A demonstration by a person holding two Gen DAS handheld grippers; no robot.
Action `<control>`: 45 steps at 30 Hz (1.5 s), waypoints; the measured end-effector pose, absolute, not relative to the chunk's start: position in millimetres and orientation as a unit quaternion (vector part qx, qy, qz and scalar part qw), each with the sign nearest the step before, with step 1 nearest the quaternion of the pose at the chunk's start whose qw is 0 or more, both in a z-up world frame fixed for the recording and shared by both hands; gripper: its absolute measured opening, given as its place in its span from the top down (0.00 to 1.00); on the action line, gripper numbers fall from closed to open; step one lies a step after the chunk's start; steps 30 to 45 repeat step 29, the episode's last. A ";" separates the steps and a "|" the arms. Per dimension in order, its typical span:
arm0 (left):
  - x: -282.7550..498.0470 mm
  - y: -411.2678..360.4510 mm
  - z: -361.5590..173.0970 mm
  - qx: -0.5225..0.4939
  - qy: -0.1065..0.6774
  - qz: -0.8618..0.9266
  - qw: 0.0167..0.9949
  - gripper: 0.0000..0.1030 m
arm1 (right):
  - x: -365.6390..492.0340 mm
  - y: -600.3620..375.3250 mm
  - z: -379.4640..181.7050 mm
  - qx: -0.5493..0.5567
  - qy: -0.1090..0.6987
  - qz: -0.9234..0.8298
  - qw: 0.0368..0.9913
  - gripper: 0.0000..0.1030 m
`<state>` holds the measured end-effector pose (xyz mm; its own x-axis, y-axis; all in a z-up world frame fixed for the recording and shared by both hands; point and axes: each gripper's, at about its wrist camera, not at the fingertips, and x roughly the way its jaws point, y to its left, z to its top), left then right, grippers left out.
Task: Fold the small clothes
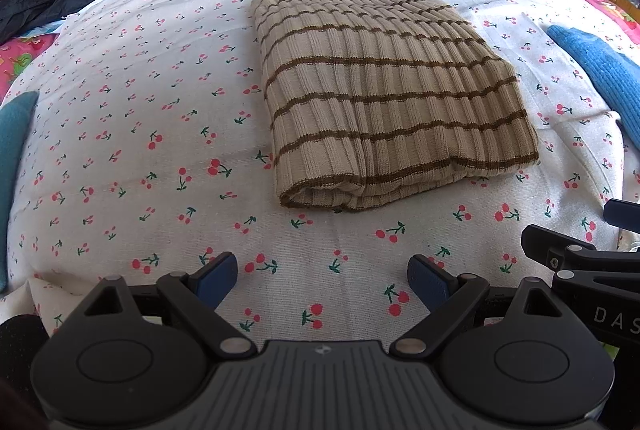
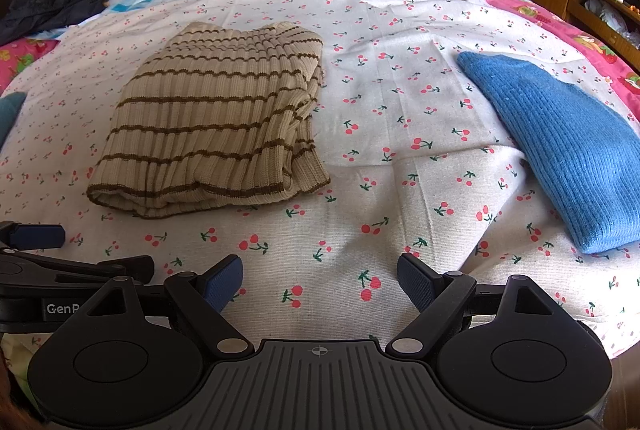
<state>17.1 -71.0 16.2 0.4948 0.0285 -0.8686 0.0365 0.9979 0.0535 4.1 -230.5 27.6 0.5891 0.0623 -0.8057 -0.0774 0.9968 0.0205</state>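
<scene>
Left gripper (image 1: 322,282): hovering low over the cherry-print sheet (image 1: 120,150), pointing forward along the bed, level. Fingers (image 1: 216,280) standing wide apart, gripping nothing and touching no garment; only bare sheet is showing between them.

Striped beige sweater (image 1: 384,94): lying folded flat into a thick rectangle, ahead of the left fingertips and slightly toward the right finger, well apart from both. Its long axis is running away from the fingers; brown stripes are crossing it side to side, and the rolled fold edge is facing the grippers.

Right gripper (image 2: 320,280): hovering alongside, just beside the left one, likewise level and pointing forward. Fingers (image 2: 416,282) spread wide, carrying nothing, over bare sheet.

In the right wrist view the sweater (image 2: 216,118) is sitting ahead and beyond the left finger.

Blue knit garment (image 2: 560,150): lying folded beyond the right finger, angled away, well apart from the sweater.
</scene>
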 end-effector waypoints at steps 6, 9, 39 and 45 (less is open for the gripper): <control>17.3 -70.7 16.8 0.032 0.502 -0.002 0.865 0.07 | 4.2 -228.9 28.6 -0.009 0.451 0.040 0.891 0.16; 17.9 -70.6 17.2 0.033 0.501 -0.004 0.865 0.07 | 4.1 -229.0 28.8 -0.009 0.451 0.040 0.891 0.16; 17.4 -70.8 17.8 0.030 0.499 0.001 0.866 0.07 | 4.4 -226.5 30.7 -0.009 0.451 0.041 0.891 0.16; 17.4 -70.8 17.8 0.030 0.499 0.001 0.866 0.07 | 4.4 -226.5 30.7 -0.009 0.451 0.041 0.891 0.16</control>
